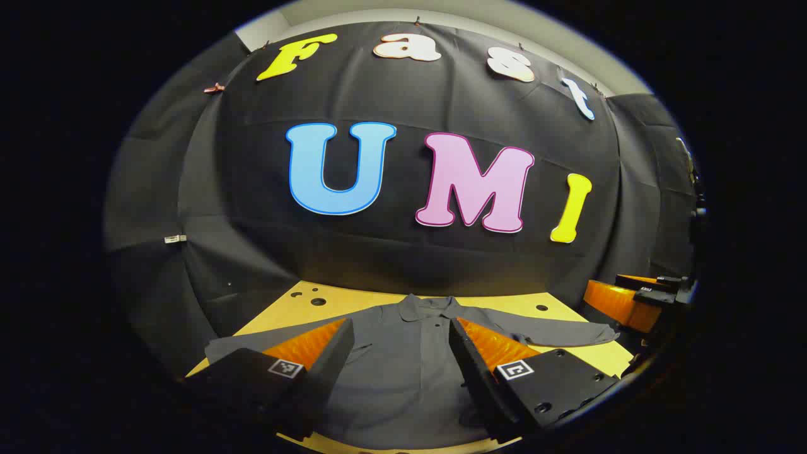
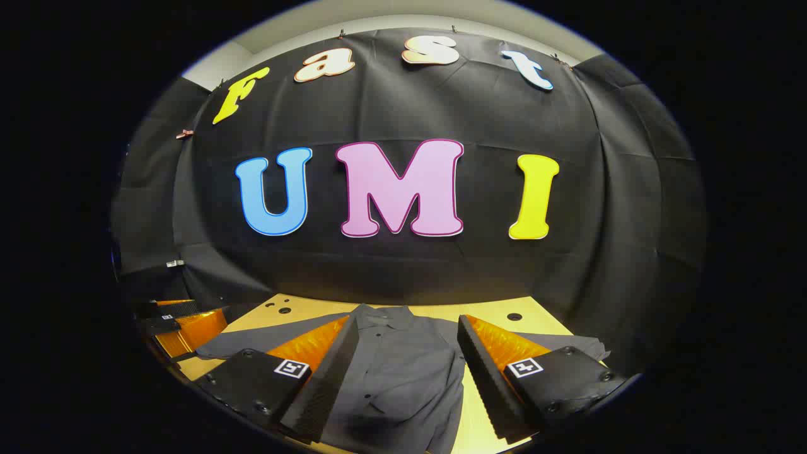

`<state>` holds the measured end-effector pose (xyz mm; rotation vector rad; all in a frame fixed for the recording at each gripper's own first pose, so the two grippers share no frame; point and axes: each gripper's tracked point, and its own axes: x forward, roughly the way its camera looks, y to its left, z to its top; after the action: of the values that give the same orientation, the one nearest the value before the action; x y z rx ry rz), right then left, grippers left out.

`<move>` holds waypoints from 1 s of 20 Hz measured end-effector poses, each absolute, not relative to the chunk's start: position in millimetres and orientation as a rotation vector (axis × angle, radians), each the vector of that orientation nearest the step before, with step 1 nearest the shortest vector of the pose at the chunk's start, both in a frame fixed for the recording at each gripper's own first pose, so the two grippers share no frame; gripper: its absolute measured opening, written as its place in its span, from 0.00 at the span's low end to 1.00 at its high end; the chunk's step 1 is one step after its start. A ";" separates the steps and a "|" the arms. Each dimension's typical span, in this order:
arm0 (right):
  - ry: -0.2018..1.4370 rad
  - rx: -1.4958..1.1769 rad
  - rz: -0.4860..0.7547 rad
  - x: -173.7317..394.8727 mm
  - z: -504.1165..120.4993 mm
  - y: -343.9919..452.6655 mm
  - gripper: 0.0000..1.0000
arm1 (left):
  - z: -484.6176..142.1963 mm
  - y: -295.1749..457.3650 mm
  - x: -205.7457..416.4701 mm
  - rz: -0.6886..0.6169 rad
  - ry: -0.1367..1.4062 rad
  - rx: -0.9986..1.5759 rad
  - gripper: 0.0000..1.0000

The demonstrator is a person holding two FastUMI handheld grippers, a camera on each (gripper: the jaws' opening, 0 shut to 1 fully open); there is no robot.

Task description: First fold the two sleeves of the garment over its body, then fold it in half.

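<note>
Grey shirt [image 1: 403,366] lies flat on my tabletop [image 1: 296,309], sleeves outspread; both my left hand-held gripper [image 1: 401,353] and right hand-held gripper [image 2: 408,359] hover spread wide.

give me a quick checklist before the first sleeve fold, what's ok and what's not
1. Shirt lies flat on the table, collar away from the grippers: ok.
2. Both sleeves spread out to the sides, not yet folded: ok.
3. Left gripper open and holding nothing: ok.
4. Right gripper open and holding nothing: ok.
5. A gripper placed at a sleeve end ready to pinch: not ok, both hover over the shirt's body.
6. Whether the near hem lies flat: cannot tell, the fingers hide it.
</note>
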<state>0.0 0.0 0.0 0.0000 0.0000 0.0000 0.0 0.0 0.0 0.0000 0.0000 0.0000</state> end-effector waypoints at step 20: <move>0.121 0.052 0.060 41.9 -37.7 -39.9 0.98 | -21.4 -32.1 19.2 0.029 0.058 0.040 0.96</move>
<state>41.9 -39.9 -37.7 0.0520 0.1212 0.0602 19.2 -32.1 -21.4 0.0401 0.0576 0.0292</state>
